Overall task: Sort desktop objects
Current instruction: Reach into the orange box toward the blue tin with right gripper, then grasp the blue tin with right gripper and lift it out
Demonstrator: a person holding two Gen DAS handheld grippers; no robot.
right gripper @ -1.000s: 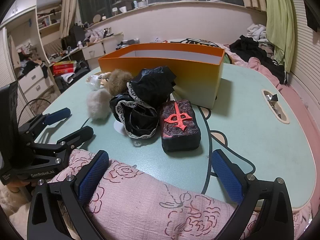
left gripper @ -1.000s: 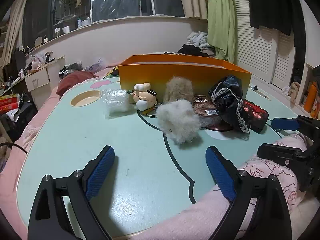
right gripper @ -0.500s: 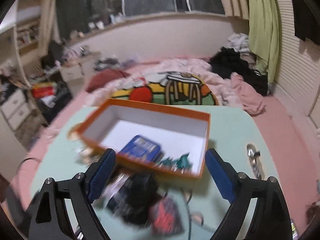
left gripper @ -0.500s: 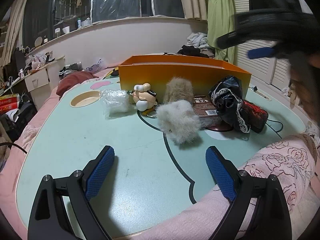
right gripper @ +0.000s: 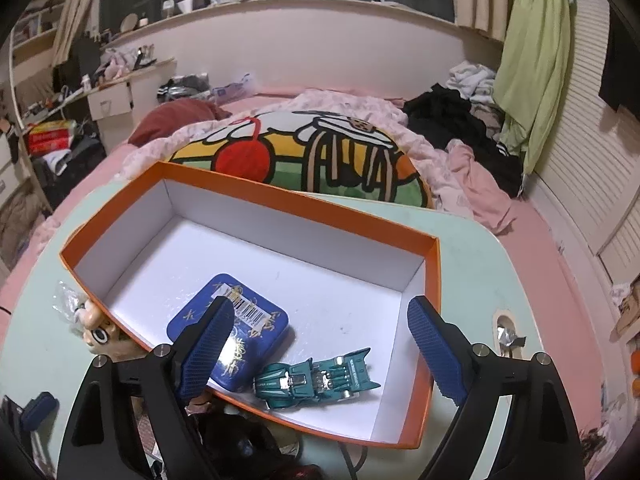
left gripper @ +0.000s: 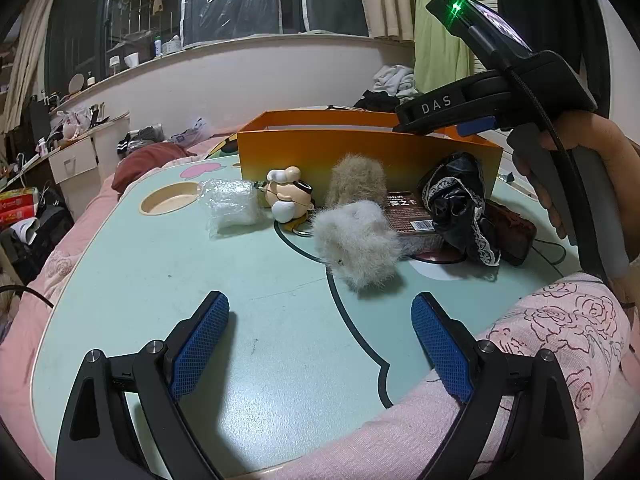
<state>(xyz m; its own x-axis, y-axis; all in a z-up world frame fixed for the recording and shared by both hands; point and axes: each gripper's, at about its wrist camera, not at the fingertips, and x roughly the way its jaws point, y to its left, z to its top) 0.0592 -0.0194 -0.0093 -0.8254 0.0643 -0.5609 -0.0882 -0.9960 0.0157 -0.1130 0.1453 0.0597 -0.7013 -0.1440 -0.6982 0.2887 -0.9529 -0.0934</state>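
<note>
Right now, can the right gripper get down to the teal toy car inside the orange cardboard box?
Probably yes. The right gripper hangs open above the orange cardboard box, and the teal toy car lies uncovered on its white floor, apart from the blue tin.

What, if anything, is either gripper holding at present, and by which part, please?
Nothing: the left gripper and right gripper both stand open and empty, the right above the orange cardboard box.

Dark windows (left gripper: 248,0) covered in plastic sheeting span twelve o'clock above a curved white ledge (left gripper: 248,46) holding cups. A green garment (right gripper: 532,60) hangs at two o'clock beside louvred doors (right gripper: 576,152). White drawers (left gripper: 74,160) stand at nine o'clock.
</note>
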